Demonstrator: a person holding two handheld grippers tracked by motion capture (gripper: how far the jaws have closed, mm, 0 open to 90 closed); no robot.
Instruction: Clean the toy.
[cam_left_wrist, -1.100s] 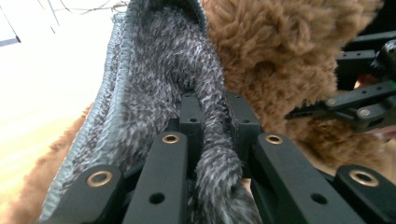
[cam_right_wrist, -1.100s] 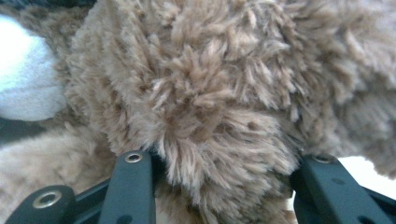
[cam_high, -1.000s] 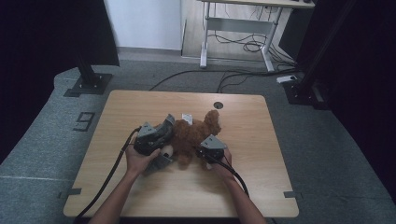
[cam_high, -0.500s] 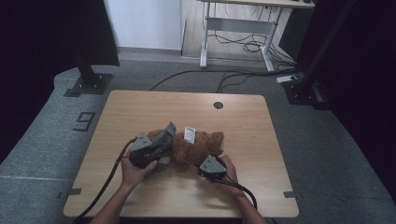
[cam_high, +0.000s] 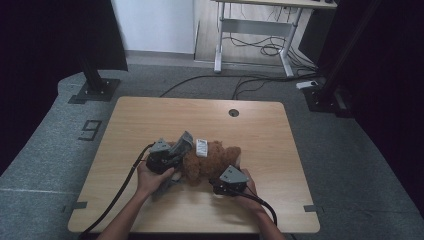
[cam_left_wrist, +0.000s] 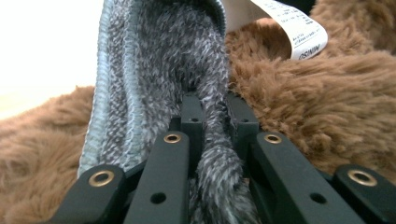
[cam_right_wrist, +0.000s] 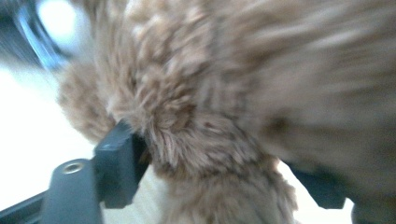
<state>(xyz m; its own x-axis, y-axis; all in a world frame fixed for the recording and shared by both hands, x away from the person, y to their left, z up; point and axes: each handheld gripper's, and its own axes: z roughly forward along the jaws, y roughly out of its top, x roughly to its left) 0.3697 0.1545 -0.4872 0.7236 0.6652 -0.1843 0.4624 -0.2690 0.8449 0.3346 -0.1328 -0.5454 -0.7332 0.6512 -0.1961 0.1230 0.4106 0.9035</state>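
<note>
The left gripper (cam_left_wrist: 212, 121) pinches grey knitted cloth (cam_left_wrist: 159, 60); the right gripper's (cam_right_wrist: 219, 163) jaws, just opening, straddle the brown plush bear's (cam_high: 212, 162) limb, which may slip free.

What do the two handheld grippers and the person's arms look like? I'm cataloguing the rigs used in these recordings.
Each gripper has a dark body topped by a grey three-cornered plate: the left gripper and the right gripper. A black cable trails from each toward the table's near edge. Up close, the left one's fingers are matte black bars with brass-coloured rivets and small holes. The forearms are bare, with no sleeves or gloves visible.
</note>
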